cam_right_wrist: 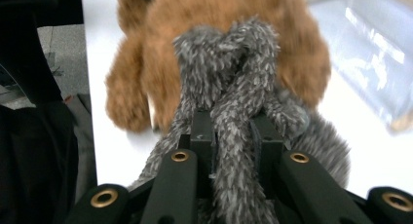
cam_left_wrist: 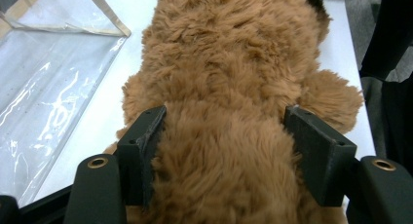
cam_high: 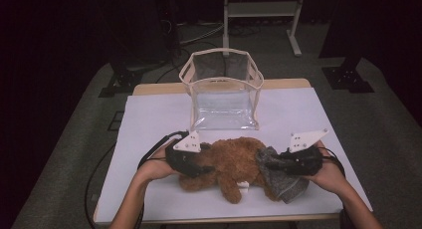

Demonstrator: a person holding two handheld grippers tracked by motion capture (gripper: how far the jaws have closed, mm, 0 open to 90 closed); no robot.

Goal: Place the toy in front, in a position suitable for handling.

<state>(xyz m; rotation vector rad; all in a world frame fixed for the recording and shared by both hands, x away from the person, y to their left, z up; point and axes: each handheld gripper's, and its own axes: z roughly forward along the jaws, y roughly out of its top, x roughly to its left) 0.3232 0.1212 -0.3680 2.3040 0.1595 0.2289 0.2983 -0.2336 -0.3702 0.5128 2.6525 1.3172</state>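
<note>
— Where the high view looks down on the white-covered table (cam_high: 149,114), what do we see?

— We see a brown plush bear (cam_high: 234,162) lying across the near half of the table, just in front of a clear bag (cam_high: 222,89) with a cream rim that stands open and upright. A grey fuzzy scarf (cam_high: 281,181) sits at the bear's right end. Our left gripper (cam_high: 201,168) is at the bear's left end and our right gripper (cam_high: 271,164) at the scarf, each held in a hand that comes in from the bottom edge.

— And in the left gripper view, how do our jaws stand?

— Spread wide, one on each side of the bear (cam_left_wrist: 229,87), with the fur bulging between them and touching both inner faces. We cannot tell how hard they press. The clear bag (cam_left_wrist: 48,87) lies off to the left on the white surface, just beside the bear.

— What about the right gripper view?

— There our jaws are drawn close and pinch a strand of the grey scarf (cam_right_wrist: 234,87), which runs up between them into a knot against the bear (cam_right_wrist: 195,19). More of the scarf spills down to the right of the jaws. The bear's brown limb rests on the table to the left, and the bag (cam_right_wrist: 370,48) shows blurred at the upper right.
</note>
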